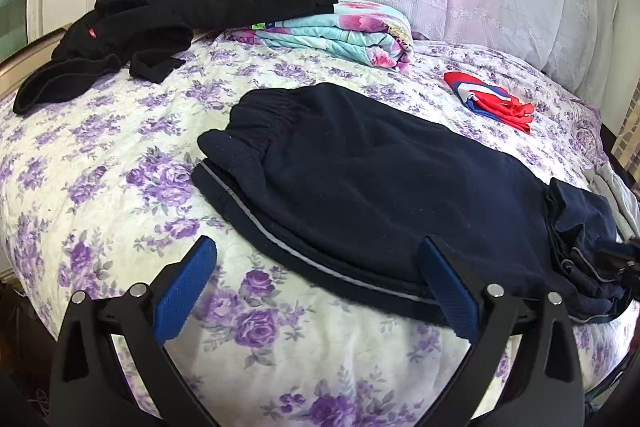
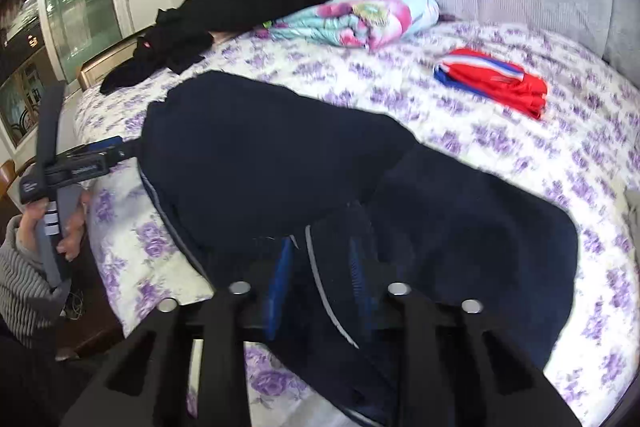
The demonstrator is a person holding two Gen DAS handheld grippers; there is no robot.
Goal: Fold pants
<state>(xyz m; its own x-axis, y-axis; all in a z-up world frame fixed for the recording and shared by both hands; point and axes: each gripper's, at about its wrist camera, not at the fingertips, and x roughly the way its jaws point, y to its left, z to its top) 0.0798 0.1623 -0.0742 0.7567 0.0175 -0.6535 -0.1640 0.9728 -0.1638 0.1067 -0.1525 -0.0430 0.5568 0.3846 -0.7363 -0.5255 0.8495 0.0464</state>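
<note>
Left wrist view: left gripper [image 1: 316, 287] spread wide, empty, above bed [image 1: 120, 195]; navy pants [image 1: 380, 187] folded, centre toward 3 o'clock.
Right wrist view: right gripper [image 2: 320, 283] pinching pants [image 2: 260, 163] edge at 6 o'clock; black garment [image 2: 168, 47] at 10 o'clock.

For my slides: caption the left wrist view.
Open left gripper hovers beside folded navy pants on a floral bedspread.
</note>
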